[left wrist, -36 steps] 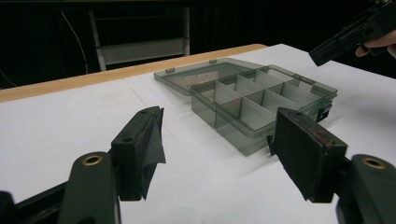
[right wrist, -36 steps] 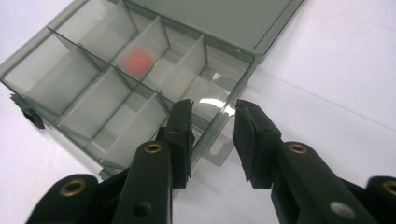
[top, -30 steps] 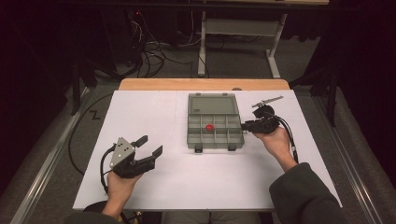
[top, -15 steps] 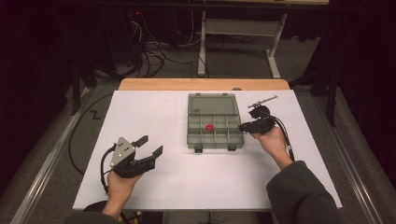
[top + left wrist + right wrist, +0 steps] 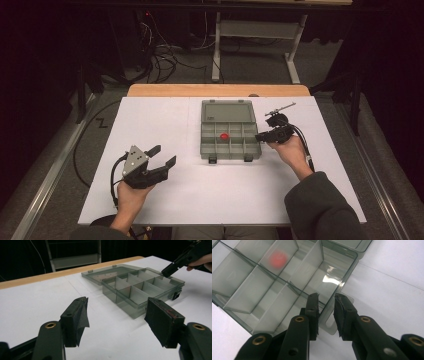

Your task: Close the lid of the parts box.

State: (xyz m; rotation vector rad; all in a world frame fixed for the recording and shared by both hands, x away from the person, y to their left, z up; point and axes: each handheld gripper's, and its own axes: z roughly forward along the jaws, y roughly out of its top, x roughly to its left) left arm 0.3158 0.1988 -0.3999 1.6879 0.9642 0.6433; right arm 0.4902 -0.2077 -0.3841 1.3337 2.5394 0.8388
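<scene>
A clear grey compartment box [image 5: 202,145] lies open mid-table with its lid [image 5: 226,111] laid flat behind it. A small red piece [image 5: 224,135] sits in one middle compartment and shows blurred in the right gripper view [image 5: 278,258]. My right gripper [image 5: 260,136] is at the box's right side. Its jaws [image 5: 326,298] have just been closing and straddle the box's side wall [image 5: 342,277] with a narrow gap, the pads not pressing on it. My left gripper [image 5: 165,154] stands open and empty on the white tabletop at the front left [image 5: 117,317], pointing toward the box [image 5: 140,307].
A thin grey rod-like item [image 5: 280,107] lies just behind the right hand. The white sheet ends at a wooden table edge [image 5: 220,90] at the back. Beyond it are a metal desk frame [image 5: 250,30] and cables [image 5: 165,55] on the floor.
The right gripper has edged slightly toward the box's right side. The left gripper has stayed where it was.
</scene>
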